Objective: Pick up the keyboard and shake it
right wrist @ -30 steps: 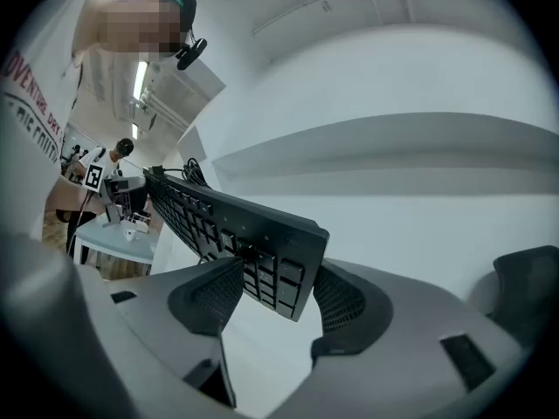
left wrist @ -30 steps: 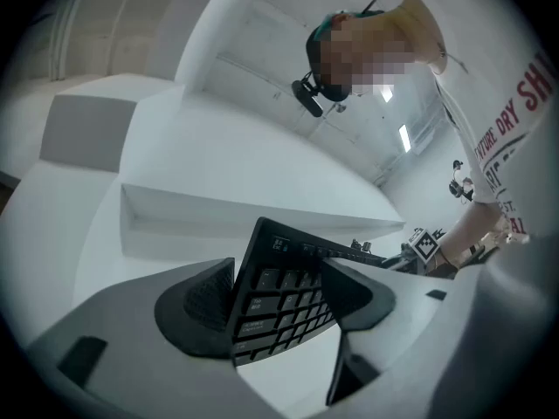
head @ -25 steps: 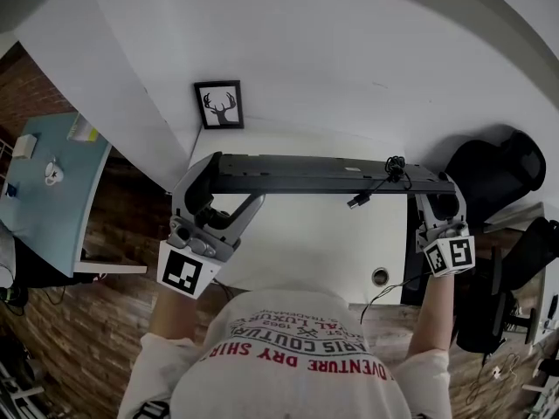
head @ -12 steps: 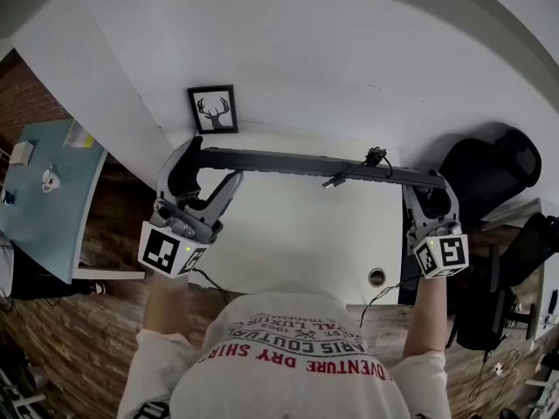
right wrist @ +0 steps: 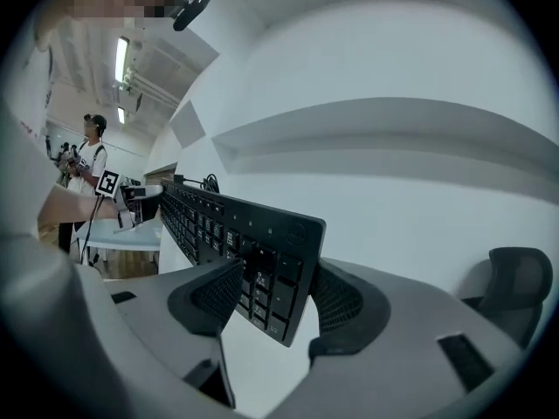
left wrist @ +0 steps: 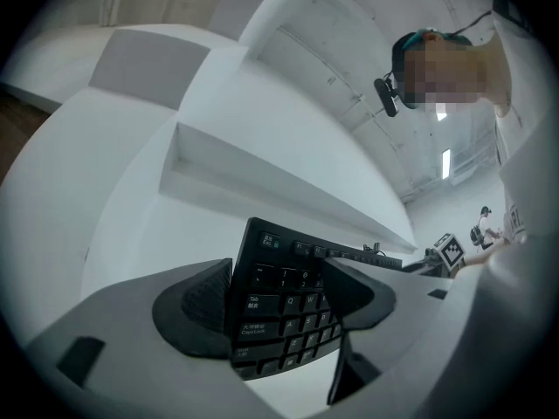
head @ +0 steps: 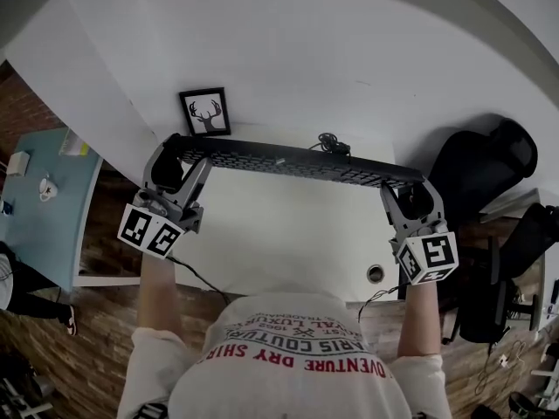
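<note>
I hold a long black keyboard (head: 297,161) lifted off the white desk (head: 279,234), one gripper at each end, its keys tipped toward the head camera. My left gripper (head: 177,160) is shut on the keyboard's left end, and in the left gripper view the Esc and Tab corner of the keyboard (left wrist: 284,299) sits between the pads of the left gripper (left wrist: 279,302). My right gripper (head: 409,195) is shut on the right end. In the right gripper view the keyboard (right wrist: 253,243) stands on edge, clamped by the right gripper (right wrist: 275,297). Its cable (head: 329,144) is bunched at the back edge.
A framed deer picture (head: 202,113) leans on the wall behind the desk's left corner. A black office chair (head: 489,160) stands to the right. The desk has a cable hole (head: 375,274) near its front right. A light blue table (head: 44,212) is at far left.
Both grippers and the keyboard have shifted left and toward the wall. The keyboard has rolled from showing its edge to showing its keys. The cable bundle moved left with it.
</note>
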{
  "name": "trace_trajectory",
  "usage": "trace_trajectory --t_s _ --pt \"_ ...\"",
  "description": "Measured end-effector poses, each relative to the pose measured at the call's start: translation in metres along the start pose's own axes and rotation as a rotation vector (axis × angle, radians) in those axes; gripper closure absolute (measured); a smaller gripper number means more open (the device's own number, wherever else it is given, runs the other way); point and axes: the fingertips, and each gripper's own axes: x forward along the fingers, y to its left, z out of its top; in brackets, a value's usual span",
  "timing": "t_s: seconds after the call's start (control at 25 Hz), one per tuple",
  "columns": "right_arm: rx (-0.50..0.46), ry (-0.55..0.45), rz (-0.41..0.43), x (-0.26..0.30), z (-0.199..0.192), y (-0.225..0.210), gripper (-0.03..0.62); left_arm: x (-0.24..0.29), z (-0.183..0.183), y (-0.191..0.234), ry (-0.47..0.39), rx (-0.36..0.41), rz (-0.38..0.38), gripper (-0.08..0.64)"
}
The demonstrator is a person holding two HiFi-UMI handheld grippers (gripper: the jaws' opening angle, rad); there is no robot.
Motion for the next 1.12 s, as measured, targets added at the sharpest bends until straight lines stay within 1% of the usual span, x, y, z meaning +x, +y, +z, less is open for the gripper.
trace_trajectory --t_s 0.12,0.28,0.52,1.12 --pt "-0.009 0.032 0.011 0.0 0.0 0.008 0.336 -0.009 -0.016 0.008 0.023 -0.063 0.023 0.242" --pt "-0.004 0.065 0.025 0.0 -0.008 0.013 0.336 -0.016 -0.03 0.01 0.054 -0.099 0.042 0.242" --pt "0.018 0.085 0.035 0.0 -0.017 0.015 0.336 -0.02 -0.033 0.008 0.071 -0.091 0.045 0.242" --pt "0.007 0.09 0.027 -0.003 -0.015 0.013 0.336 -0.018 -0.032 0.006 0.065 -0.09 0.046 0.241"
